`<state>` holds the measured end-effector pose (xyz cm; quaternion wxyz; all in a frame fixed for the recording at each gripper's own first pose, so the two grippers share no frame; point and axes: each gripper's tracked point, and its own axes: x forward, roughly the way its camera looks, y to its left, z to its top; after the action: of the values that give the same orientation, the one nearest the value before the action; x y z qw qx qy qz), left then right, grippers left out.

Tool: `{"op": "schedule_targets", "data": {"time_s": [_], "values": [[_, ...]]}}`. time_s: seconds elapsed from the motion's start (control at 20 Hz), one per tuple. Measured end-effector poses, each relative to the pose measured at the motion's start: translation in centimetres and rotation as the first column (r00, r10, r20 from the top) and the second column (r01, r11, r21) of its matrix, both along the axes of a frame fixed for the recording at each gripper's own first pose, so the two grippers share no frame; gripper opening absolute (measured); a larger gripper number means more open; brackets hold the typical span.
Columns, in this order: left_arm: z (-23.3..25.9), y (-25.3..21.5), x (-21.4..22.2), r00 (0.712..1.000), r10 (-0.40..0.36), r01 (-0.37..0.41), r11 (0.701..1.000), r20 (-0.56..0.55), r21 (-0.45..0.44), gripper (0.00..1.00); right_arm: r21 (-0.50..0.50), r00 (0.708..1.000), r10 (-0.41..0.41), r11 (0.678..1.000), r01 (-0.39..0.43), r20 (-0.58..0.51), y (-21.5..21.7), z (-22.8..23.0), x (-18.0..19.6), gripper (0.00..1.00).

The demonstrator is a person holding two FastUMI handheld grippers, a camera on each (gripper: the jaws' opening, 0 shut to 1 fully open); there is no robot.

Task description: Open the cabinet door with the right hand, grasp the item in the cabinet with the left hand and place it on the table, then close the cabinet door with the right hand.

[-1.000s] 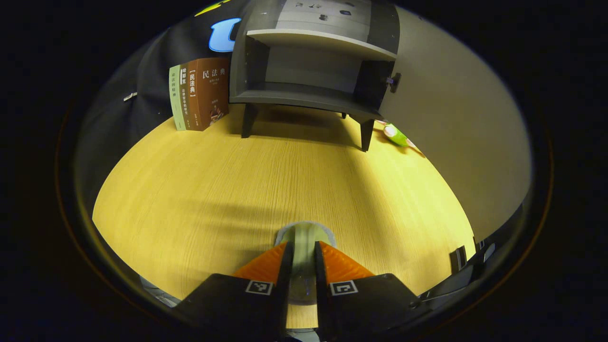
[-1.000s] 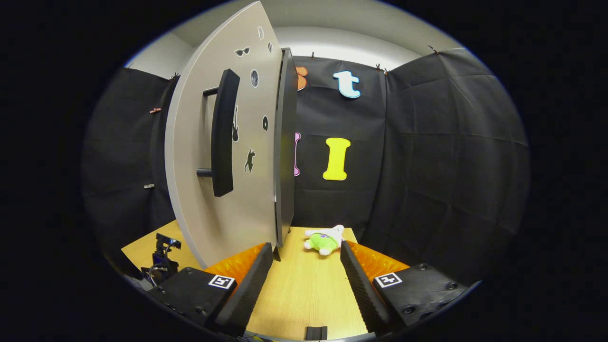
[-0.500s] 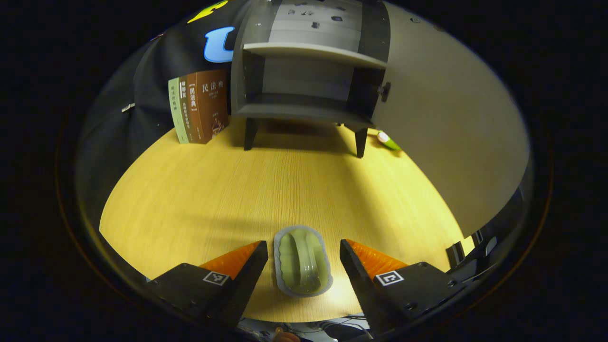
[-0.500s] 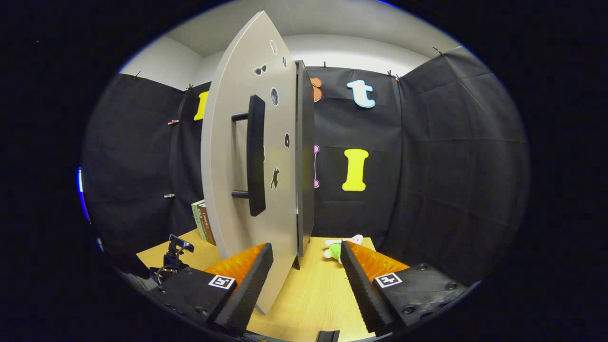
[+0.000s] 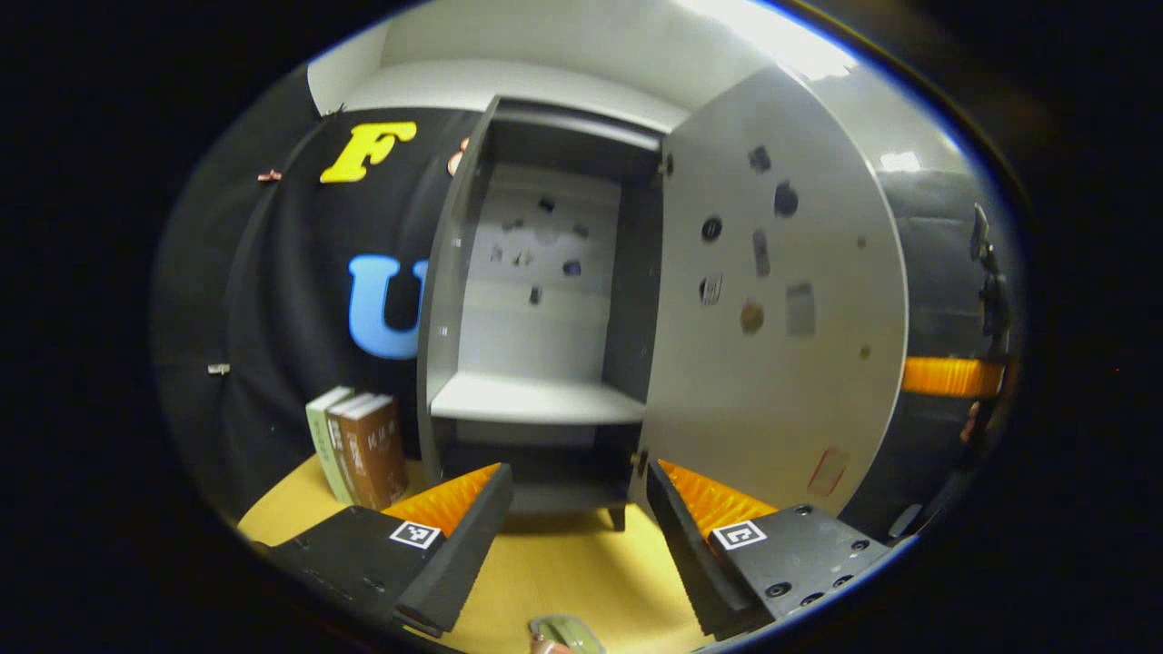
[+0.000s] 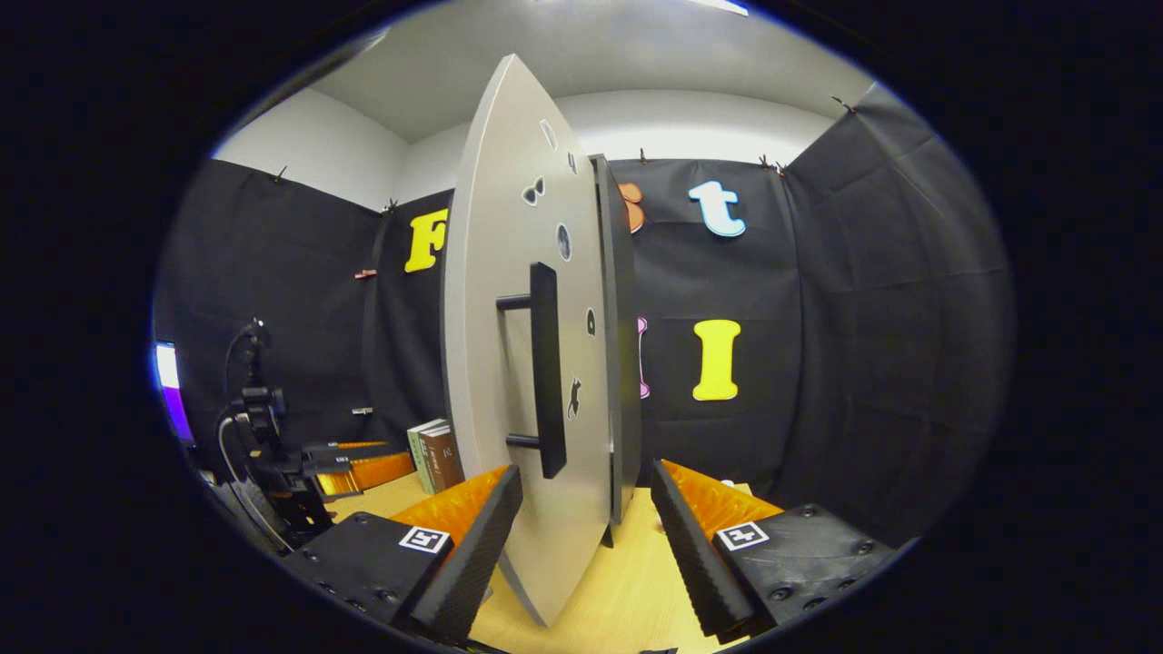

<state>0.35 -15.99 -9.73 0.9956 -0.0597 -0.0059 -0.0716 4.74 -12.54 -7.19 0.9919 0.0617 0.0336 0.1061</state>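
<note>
Yellow wooden table (image 5: 581, 572) underlies both parted, empty tongs. Left gripper (image 5: 578, 509) faces the open cabinet (image 5: 536, 345), the green dish (image 5: 565, 633) on the tabletop just beneath it. Right gripper (image 6: 586, 518) straddles the door (image 6: 531, 363) edge near its handle (image 6: 545, 368).

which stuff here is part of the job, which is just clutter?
Job:
cabinet, shelves bare
cabinet door, open
door handle
green dish, on the table
left gripper, open
right gripper, open

Clutter:
books, standing left of the cabinet
</note>
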Motion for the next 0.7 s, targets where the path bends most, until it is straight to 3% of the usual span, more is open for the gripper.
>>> {"op": "schedule_targets", "data": {"time_s": [0.1, 0.2, 0.3, 0.35, 0.4, 0.55, 0.6, 0.7], "values": [[2.9, 0.7, -1.1, 0.998, 0.025, -0.025, 1.0, 0.055, 0.0, 0.93, -0.003, 1.0, 0.019, 1.0, -0.019, 0.013, 0.5, 0.4, 0.3, 0.91], [5.2, 1.9, -1.9, 0.993, 0.062, -0.068, 0.996, 0.103, 0.06, 0.88, -0.004, 0.999, 0.036, 0.999, -0.036, 0.018, 0.9, 0.4, 0.8, 0.91], [6.6, 1.8, -2.8, 0.988, 0.066, -0.085, 0.988, 0.141, 0.129, 0.93, -0.004, 0.998, 0.06, 0.998, -0.06, 0.017, 1.4, 0.6, 1.1, 0.91], [6.9, 1.4, -3.3, 0.987, 0.055, -0.076, 0.987, 0.151, 0.138, 0.89, -0.004, 0.998, 0.065, 0.998, -0.065, 0.015, 1.5, 0.5, 1.3, 0.9], [7.3, 0.9, -3.8, 0.987, 0.044, -0.065, 0.99, 0.155, 0.128, 0.93, -0.003, 0.997, 0.074, 0.997, -0.074, 0.016, 1.5, 0.6, 1.3, 0.86], [7.6, 0.6, -3.8, 0.991, 0.035, -0.044, 0.997, 0.132, 0.063, 0.89, 0.015, 0.995, 0.098, 0.995, -0.098, 0.005, 1.9, 0.5, 1.5, 0.86], [7.7, 1.0, -3.9, 0.991, 0.041, -0.048, 0.998, 0.129, 0.052, 0.96, 0.016, 0.995, 0.102, 0.995, -0.102, 0.002, 2.0, 0.4, 1.6, 0.86], [8.1, 2.0, -4.0, 0.99, 0.052, -0.06, 0.996, 0.128, 0.061, 0.93, 0.013, 0.994, 0.107, 0.994, -0.107, 0.004, 2.4, 0.5, 1.7, 0.87]]}}
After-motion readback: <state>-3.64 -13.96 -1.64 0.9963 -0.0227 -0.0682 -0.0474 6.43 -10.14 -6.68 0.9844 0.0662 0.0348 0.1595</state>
